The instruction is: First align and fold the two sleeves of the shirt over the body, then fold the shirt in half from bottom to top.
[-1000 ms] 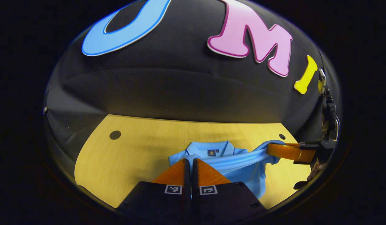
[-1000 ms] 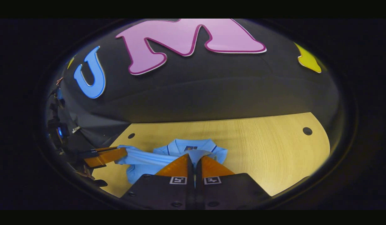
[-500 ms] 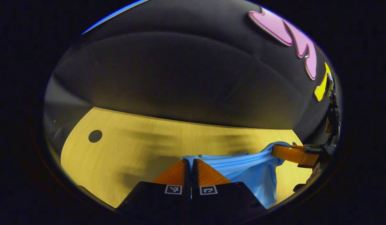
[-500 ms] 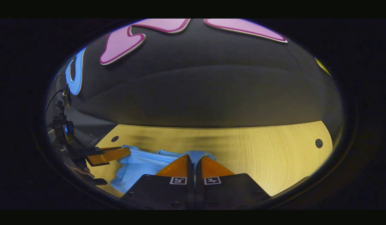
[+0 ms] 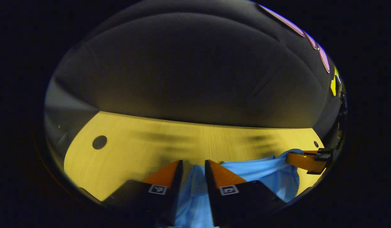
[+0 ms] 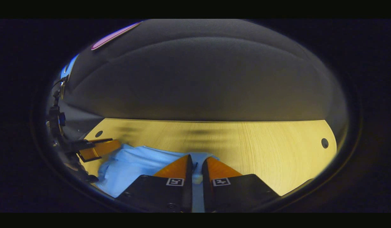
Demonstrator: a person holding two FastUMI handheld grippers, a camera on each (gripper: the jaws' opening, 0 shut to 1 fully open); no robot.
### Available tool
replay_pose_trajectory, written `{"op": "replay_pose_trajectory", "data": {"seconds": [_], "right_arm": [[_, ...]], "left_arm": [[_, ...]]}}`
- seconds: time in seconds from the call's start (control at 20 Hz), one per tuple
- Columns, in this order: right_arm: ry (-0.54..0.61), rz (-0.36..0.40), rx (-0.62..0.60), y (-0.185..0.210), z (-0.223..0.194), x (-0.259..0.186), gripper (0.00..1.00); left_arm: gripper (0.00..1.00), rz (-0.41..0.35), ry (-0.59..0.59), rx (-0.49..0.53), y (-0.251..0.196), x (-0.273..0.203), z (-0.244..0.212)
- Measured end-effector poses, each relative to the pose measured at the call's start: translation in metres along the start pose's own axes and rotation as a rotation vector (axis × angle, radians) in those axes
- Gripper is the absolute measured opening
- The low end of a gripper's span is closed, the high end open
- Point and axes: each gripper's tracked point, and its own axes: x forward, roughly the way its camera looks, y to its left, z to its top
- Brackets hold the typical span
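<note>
The light blue shirt (image 5: 261, 172) lies folded on the wooden table (image 5: 135, 148). My left gripper (image 5: 193, 162) stands open just above its near edge, and blue cloth shows in the wide gap between the fingers. In the right gripper view the shirt (image 6: 132, 163) spreads to the left, and my right gripper (image 6: 197, 156) has its fingers a little apart over the cloth edge, a strip of blue showing between them. Farther off, the right gripper (image 5: 304, 161) rests at the shirt's far corner, and the left gripper (image 6: 98, 148) sits at the shirt's other corner.
Round cable holes mark the table near its corners (image 5: 99, 142) (image 6: 324, 142). Bare wood stretches beyond the shirt up to the black booth wall (image 5: 189, 72). A hand and cables show behind the left gripper at the left rim (image 6: 59, 120).
Both grippers carried the shirt's edge forward and down over the collar, which is now covered. The left gripper opened wide and the right one parted slightly, letting the cloth settle on the table.
</note>
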Motion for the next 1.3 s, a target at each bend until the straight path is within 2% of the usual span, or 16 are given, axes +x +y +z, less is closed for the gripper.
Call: {"op": "replay_pose_trajectory", "data": {"seconds": [0.05,0.15,0.25,0.35,0.4,0.5,0.65,0.85,1.05,1.15,1.3], "right_arm": [[-0.02,-0.005,0.01,0.003,0.006,-0.006,0.22],[-0.061,-0.017,0.009,0.001,0.014,-0.026,0.55],[-0.1,-0.042,-0.002,-0.001,0.021,-0.048,0.89],[-0.146,-0.084,-0.023,-0.008,0.032,-0.076,0.93],[-0.172,-0.104,-0.032,-0.011,0.036,-0.093,0.87],[-0.226,-0.146,-0.044,-0.013,0.047,-0.127,1.0],[-0.287,-0.183,-0.035,0.001,0.053,-0.178,1.0],[-0.334,-0.195,0.012,0.025,0.051,-0.252,1.0],[-0.372,-0.2,-0.023,0.049,0.043,-0.32,1.0],[-0.418,-0.184,-0.025,0.056,0.042,-0.352,0.99],[-0.459,-0.201,-0.061,0.067,0.033,-0.4,0.99]], "left_arm": [[0.51,0.001,-0.027,0.002,-0.001,-0.01,0.007],[0.98,-0.003,-0.091,0.005,-0.006,-0.033,0.023],[0.96,-0.019,-0.155,0.01,-0.015,-0.06,0.036],[0.98,-0.035,-0.218,0.024,-0.023,-0.091,0.043],[0.97,-0.052,-0.242,0.035,-0.03,-0.107,0.045],[0.98,-0.075,-0.283,0.073,-0.042,-0.138,0.049],[0.97,-0.105,-0.338,0.118,-0.059,-0.194,0.052],[0.97,-0.134,-0.414,0.123,-0.067,-0.271,0.051],[0.97,-0.169,-0.496,0.084,-0.069,-0.353,0.052],[0.97,-0.166,-0.52,0.061,-0.064,-0.39,0.048],[0.97,-0.146,-0.573,0.052,-0.053,-0.441,0.044]]}}
